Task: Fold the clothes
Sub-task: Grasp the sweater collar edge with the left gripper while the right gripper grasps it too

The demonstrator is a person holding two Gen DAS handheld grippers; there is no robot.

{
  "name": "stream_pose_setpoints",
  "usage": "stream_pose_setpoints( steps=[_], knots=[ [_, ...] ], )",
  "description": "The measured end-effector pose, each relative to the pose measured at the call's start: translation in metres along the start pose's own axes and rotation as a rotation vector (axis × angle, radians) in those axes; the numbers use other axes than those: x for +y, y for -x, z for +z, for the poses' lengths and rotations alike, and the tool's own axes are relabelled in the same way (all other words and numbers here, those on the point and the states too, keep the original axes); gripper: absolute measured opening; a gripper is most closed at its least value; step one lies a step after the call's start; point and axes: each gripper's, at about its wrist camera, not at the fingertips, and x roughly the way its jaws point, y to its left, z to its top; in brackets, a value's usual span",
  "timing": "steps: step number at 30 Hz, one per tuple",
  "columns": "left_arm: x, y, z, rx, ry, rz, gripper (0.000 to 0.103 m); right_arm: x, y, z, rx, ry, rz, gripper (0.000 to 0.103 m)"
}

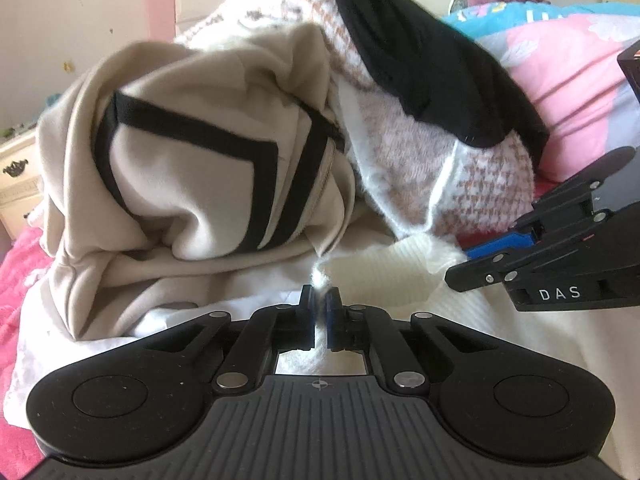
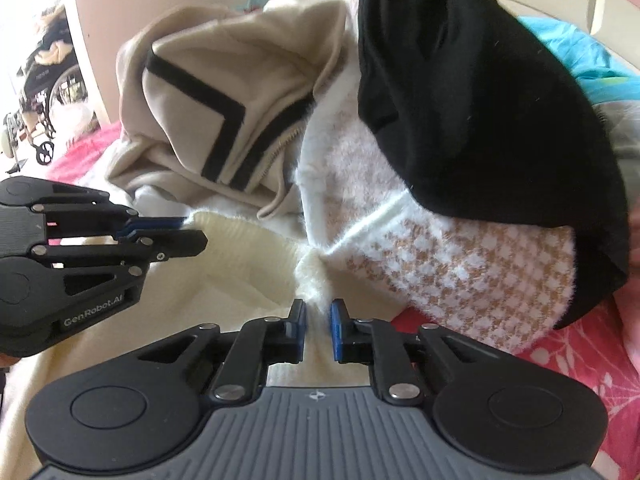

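The cream knit garment is lying nearest, spread in front of the pile. The left gripper and the right gripper are sitting side by side on its edge. Behind it, the striped jacket is resting at the left, and the houndstooth sweater is lying at the right. The black garment is lying on top of the sweater. A pillow is lying behind, far right.

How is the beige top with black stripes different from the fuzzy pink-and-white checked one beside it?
The beige top looks smooth, with bold black bands and a zip; the checked top is fluffy, in a small houndstooth pattern. A black garment drapes over the checked top, not the beige one. Both lie crumpled, unfolded, in one heap.
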Motion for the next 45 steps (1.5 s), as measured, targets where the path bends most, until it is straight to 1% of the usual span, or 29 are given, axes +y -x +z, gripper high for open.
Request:
stream_pose_setpoints(
  steps=[2, 5, 6, 7, 8, 9, 11, 13, 15, 18, 20, 21, 22, 25, 28, 36, 40, 45],
  knots=[
    [0.000, 0.004, 0.002, -0.001, -0.006, -0.002, 0.003, 0.000, 0.002, 0.000, -0.003, -0.003, -0.005, 0.015],
    [0.000, 0.004, 0.005, 0.025, -0.019, 0.000, 0.006, 0.002, -0.001, 0.001, -0.002, -0.007, -0.014, 0.015],
    [-0.001, 0.004, 0.007, 0.027, -0.025, 0.006, 0.011, 0.003, -0.002, 0.001, -0.002, -0.007, -0.017, 0.015],
    [-0.002, 0.004, 0.008, 0.031, -0.031, 0.003, 0.022, 0.003, -0.002, 0.001, -0.002, -0.007, -0.019, 0.015],
    [-0.003, 0.004, 0.010, 0.033, -0.034, 0.002, 0.027, 0.003, -0.002, 0.001, -0.002, -0.007, -0.020, 0.015],
    [-0.005, 0.002, 0.011, 0.033, -0.033, 0.016, 0.036, 0.003, -0.003, 0.001, -0.003, -0.010, -0.018, 0.015],
    [-0.008, -0.003, 0.012, 0.039, -0.029, 0.044, 0.038, 0.003, -0.005, 0.000, -0.006, -0.015, -0.015, 0.015],
    [-0.010, -0.012, 0.013, 0.065, -0.020, 0.054, 0.039, 0.002, -0.005, -0.001, -0.008, -0.018, -0.009, 0.015],
    [-0.010, -0.021, 0.012, 0.097, -0.009, 0.063, 0.039, 0.000, -0.005, -0.002, -0.009, -0.022, -0.005, 0.015],
    [-0.008, -0.031, 0.007, 0.126, 0.023, 0.053, 0.037, 0.000, -0.003, -0.005, -0.021, -0.014, 0.001, 0.015],
    [-0.005, -0.033, 0.005, 0.124, 0.041, 0.062, 0.021, -0.001, -0.001, -0.007, -0.028, -0.017, 0.003, 0.015],
    [-0.003, -0.033, 0.005, 0.121, 0.055, 0.066, 0.009, -0.001, 0.000, -0.008, -0.032, -0.018, 0.004, 0.015],
    [0.000, -0.033, 0.005, 0.119, 0.071, 0.069, 0.006, -0.001, 0.000, -0.008, -0.037, -0.022, 0.005, 0.015],
    [0.008, -0.023, 0.007, 0.076, 0.106, 0.054, 0.004, -0.001, 0.007, -0.008, -0.056, -0.034, 0.007, 0.015],
    [0.013, -0.006, 0.008, 0.033, 0.116, 0.038, 0.004, 0.000, 0.017, -0.007, -0.075, -0.044, 0.010, 0.015],
    [0.012, 0.066, 0.008, -0.080, 0.120, -0.024, 0.004, 0.012, 0.073, -0.012, -0.150, -0.056, 0.031, 0.014],
    [0.004, 0.100, 0.005, -0.123, 0.121, -0.067, 0.004, 0.024, 0.107, -0.022, -0.182, -0.067, 0.048, 0.014],
    [-0.010, 0.150, -0.010, -0.156, 0.099, -0.117, 0.003, 0.045, 0.156, -0.050, -0.211, -0.066, 0.076, 0.014]
  ],
)
